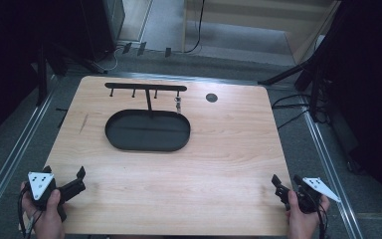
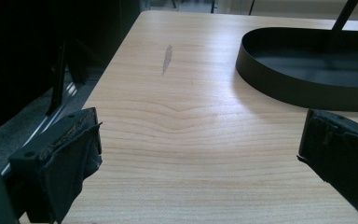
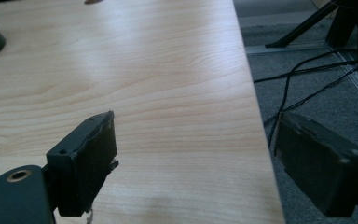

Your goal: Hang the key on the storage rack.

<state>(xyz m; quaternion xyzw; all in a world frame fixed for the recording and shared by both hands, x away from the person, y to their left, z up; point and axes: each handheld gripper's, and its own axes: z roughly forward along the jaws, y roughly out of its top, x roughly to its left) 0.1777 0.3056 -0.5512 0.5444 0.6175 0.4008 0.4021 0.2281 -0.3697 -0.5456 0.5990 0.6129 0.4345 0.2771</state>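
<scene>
Pale wood-grain counter (image 1: 219, 149), smooth laminate with rounded corners, a short grey scuff (image 2: 167, 59) near the left edge and a small round dark grommet (image 1: 211, 97) toward the far side. On the far-left half, a shallow oval tray (image 1: 129, 142) of matte black metal, thin upright wall, flat floor. Rising from the tray's far rim, a slim black post topped by a horizontal bar (image 1: 145, 86), T-shaped, with small pegs hanging beneath; from the rightmost peg, a small metallic piece (image 1: 178, 105), too small to identify.

Left gripper (image 1: 64, 174) at the near-left corner, held in a hand (image 1: 47, 209), grey three-cornered plate on top, jaws spread wide and empty; in the left gripper view, black jaws wrapped in worn, frayed padding, bare wood between them, the tray just beyond the right jaw. Right gripper (image 1: 284, 181) at the near-right corner, held in the other hand (image 1: 301, 219), likewise released with nothing between the jaws; in the right gripper view, one jaw over the counter, the other out past its edge above grey carpet (image 3: 307, 88).

Around the counter: dark cables (image 3: 303, 70) on the carpet at right, black stand legs (image 1: 283, 77) beyond the far-right corner, metal rails (image 1: 328, 164) along both sides, dark equipment at far left. Nothing between grippers and tray.
</scene>
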